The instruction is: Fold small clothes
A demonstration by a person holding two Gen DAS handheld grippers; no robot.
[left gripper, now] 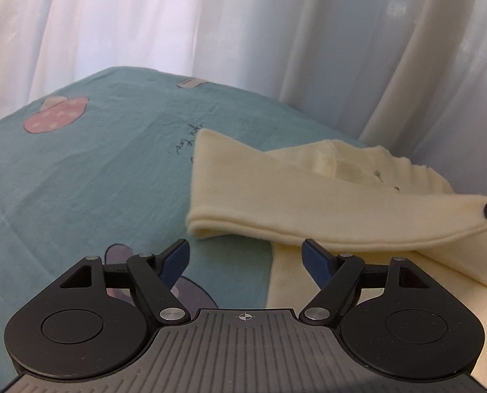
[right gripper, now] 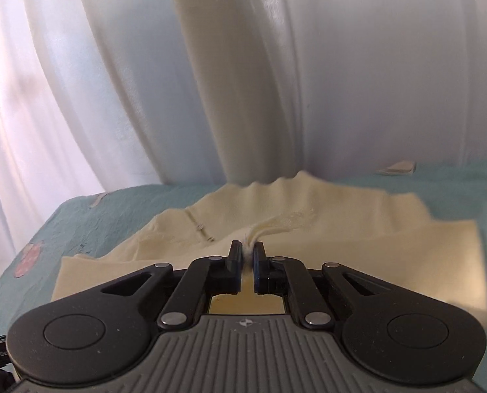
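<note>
**Fold in progress: right tongs pinch the cloth, left tongs stand wide**

The cream garment [left gripper: 341, 203] lies on the bed [left gripper: 96, 170], on the teal printed sheet, toward the right and far side as the left wrist view shows it; a white curtain [left gripper: 210, 32] hangs behind the bed.

Right tongs [right gripper: 247, 255]: closed down narrow on a bunched ridge of the cream garment [right gripper: 309, 229]; a tuft of fabric shows between the blue pads, and a taut fold runs from the pinch toward the far right. The grip sits on a gathered edge, which in judgement lets one layer be carried over the rest without dragging the whole piece.

Left tongs [left gripper: 246, 255]: wide apart and holding nothing; the blue fingertips [left gripper: 314, 257] hover just near of a doubled, rolled edge of the garment, with bare sheet under the left finger and cream cloth under the right. This placement suggests readiness to take or steady the near fold.

A strip of the garment already lies doubled across the body of the piece, slanting from far left to near right; its right end leads to a dark tip at the frame edge, probably the right tongs.

Judgement: the fold is partly made; the next move calls for the left tongs to close on the near edge while the right keeps tension; a thin pinch may slip.
</note>
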